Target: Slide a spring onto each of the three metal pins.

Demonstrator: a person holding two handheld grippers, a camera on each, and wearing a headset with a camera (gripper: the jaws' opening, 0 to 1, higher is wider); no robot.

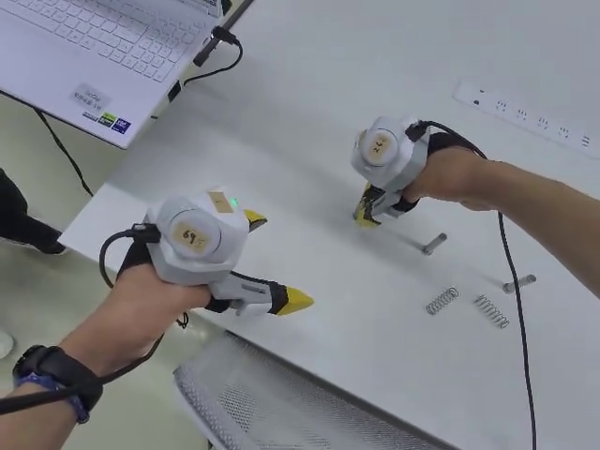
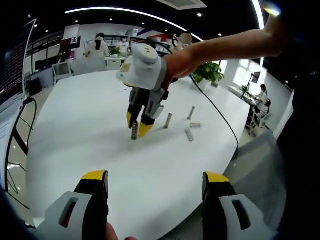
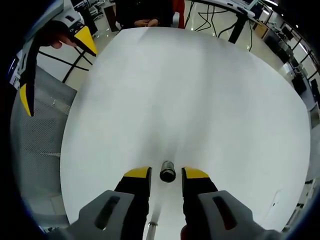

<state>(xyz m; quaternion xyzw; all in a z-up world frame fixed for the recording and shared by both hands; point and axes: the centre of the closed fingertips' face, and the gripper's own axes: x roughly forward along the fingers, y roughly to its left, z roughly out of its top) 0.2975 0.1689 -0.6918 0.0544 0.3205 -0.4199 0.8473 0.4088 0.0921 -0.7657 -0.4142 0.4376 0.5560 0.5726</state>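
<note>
At near-left edge of counter point(image 1: 309, 122), left hand-held gripper point(image 1: 277, 261) is held with jaws spread wide, empty. Mid-counter, right hand-held gripper point(image 1: 366, 216) is pointed down, jaws set narrowly beside upright spring point(image 2: 134, 132); actual grip cannot be told. Further right, pins point(image 1: 433, 244) and loose springs point(image 1: 442, 300) are seen on counter.

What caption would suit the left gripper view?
Right tool over an upright spring on the white table; two pins and two loose springs nearby.
</note>
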